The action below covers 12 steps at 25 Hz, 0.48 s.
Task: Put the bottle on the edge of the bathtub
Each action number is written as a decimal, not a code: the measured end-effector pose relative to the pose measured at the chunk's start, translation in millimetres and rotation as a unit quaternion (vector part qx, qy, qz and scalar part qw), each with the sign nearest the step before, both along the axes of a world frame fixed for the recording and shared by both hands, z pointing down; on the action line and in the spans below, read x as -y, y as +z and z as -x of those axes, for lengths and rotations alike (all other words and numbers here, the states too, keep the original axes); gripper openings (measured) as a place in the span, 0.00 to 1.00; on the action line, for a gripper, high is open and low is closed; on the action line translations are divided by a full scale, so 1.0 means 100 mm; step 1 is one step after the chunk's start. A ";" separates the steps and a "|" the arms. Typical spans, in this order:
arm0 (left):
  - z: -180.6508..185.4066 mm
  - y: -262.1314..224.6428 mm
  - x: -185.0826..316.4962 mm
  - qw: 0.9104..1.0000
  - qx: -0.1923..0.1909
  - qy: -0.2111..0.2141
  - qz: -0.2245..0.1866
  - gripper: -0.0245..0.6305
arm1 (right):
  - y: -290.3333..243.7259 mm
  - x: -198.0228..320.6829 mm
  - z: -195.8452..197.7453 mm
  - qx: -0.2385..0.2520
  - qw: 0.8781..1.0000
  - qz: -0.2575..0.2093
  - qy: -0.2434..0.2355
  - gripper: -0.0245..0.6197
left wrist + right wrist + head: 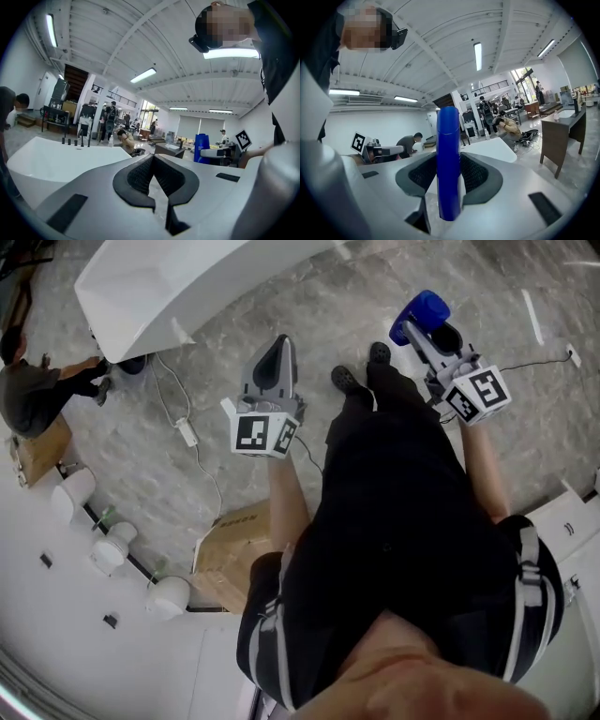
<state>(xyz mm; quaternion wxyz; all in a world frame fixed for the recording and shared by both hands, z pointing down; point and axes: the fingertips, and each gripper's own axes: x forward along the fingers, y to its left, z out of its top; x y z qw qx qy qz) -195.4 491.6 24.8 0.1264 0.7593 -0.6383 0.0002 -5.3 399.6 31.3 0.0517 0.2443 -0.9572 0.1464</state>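
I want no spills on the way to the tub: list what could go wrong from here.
1. The right tongs pinch the tall blue bottle with much of it sticking out past the pads; it may swivel or slip.
2. A white cable lies on the floor between the person and the bathtub; a foot could catch on it.
3. The left tongs are shut and empty, so not ready to steady the bottle.
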 end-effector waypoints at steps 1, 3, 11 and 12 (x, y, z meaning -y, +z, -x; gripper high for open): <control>-0.01 0.02 0.04 1.000 -0.002 0.004 0.000 0.05 | 0.00 0.01 0.00 -0.001 1.000 0.001 0.000 0.27; -0.05 0.05 0.09 1.000 -0.006 0.011 0.001 0.05 | 0.00 0.01 0.01 -0.001 1.000 -0.001 0.001 0.27; -0.09 0.07 0.39 0.999 -0.002 0.033 0.008 0.05 | -0.01 0.28 0.22 0.008 1.000 -0.022 0.002 0.27; -0.04 0.10 0.56 0.999 -0.002 0.036 0.010 0.05 | 0.04 0.44 0.29 0.009 1.000 -0.023 0.002 0.27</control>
